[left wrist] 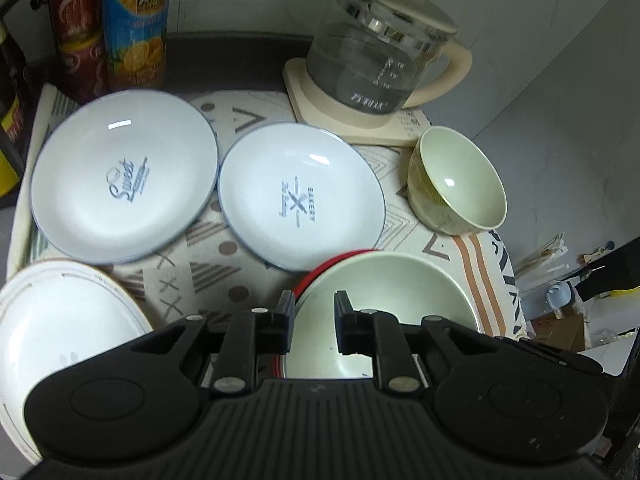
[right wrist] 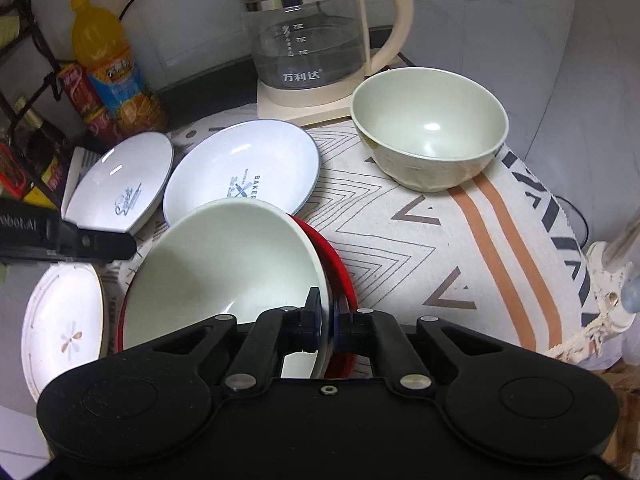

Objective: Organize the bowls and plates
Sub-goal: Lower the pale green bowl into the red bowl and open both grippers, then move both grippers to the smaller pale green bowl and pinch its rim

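A bowl, pale green inside and red outside (right wrist: 224, 264), is tilted above the patterned cloth with my right gripper (right wrist: 329, 324) shut on its near rim. My left gripper (left wrist: 314, 310) is open, one finger outside that bowl (left wrist: 384, 292) and one inside it. The left gripper (right wrist: 80, 240) also shows in the right wrist view, by the bowl's left side. Behind lie a "Sweet" plate (left wrist: 124, 176) and a "Bakery" plate (left wrist: 300, 196), both blue-rimmed. A gold-rimmed white plate (left wrist: 56, 320) sits at the near left. A second pale green bowl (right wrist: 430, 132) stands upright at the right.
A glass kettle (right wrist: 308, 36) on a cream base stands at the back, close to the green bowl. Drink bottles (left wrist: 134, 28) and a wire rack line the back left. The cloth (right wrist: 400, 248) drops over the table's right edge.
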A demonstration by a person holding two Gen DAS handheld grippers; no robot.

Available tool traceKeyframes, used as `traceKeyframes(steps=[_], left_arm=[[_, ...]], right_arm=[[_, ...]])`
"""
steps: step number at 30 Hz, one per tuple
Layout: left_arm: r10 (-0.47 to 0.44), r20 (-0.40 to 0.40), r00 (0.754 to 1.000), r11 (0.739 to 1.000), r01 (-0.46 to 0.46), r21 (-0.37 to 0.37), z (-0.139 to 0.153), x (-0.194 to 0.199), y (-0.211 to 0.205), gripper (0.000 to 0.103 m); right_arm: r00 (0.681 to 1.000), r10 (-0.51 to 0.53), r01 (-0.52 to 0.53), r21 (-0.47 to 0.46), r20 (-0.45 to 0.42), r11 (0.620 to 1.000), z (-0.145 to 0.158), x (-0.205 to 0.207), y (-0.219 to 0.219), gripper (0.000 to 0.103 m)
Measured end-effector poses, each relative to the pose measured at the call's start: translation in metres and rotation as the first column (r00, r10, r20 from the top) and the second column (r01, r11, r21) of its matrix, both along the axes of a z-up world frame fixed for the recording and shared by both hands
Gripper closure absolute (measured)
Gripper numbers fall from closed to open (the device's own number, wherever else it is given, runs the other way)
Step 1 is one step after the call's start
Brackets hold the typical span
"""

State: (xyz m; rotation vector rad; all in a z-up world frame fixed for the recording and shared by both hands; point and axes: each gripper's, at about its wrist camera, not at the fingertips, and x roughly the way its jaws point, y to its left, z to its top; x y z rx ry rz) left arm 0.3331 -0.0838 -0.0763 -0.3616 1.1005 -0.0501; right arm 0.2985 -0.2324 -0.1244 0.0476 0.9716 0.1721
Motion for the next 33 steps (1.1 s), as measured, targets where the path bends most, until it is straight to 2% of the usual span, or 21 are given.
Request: traceKeyframes(steps=[3, 5, 8, 13, 17, 20, 33], left_arm=[[0.0, 0.005, 1.0, 1.0, 0.0, 0.006, 0.004, 0.003, -0.002, 0.077], [0.002, 0.017, 1.0, 1.0, -0.002, 0.016, 0.006, 0.005, -0.004, 0.062], [0.002, 0.031, 1.0, 1.0, -0.003, 0.029, 0.009, 0.009, -0.006, 0.05], [-0.015, 0.054, 0.998, 0.999, 0.012, 0.051, 0.014, 0.023, -0.014, 0.039], [-0.036, 0.07, 0.997, 0.998, 0.032, 0.06, 0.016, 0.036, -0.023, 0.035], [-0.06, 0.08, 0.995, 0.996, 0.055, 0.064, 0.016, 0.046, -0.03, 0.034], [-0.172, 0.085, 0.981, 0.985, 0.169, 0.04, 0.0, 0.109, -0.063, 0.033]], right_arm=[[1.0, -0.004, 0.003, 0.058, 0.017, 0.998, 0.009, -0.001, -0.003, 0.078], [0.999, -0.006, 0.003, 0.061, 0.049, 0.998, 0.019, -0.002, -0.005, 0.065], [0.996, -0.013, 0.005, 0.093, 0.09, 0.996, 0.031, -0.002, -0.012, 0.062], [0.99, -0.067, 0.054, 0.112, 0.124, 0.992, 0.038, 0.003, -0.028, 0.054], [0.983, -0.115, 0.099, 0.117, 0.14, 0.988, 0.039, 0.007, -0.039, 0.041], [0.978, -0.15, 0.132, 0.126, 0.147, 0.983, 0.039, 0.011, -0.047, 0.036], [0.945, -0.304, 0.283, 0.164, 0.121, 0.945, 0.024, 0.05, -0.081, 0.034]])
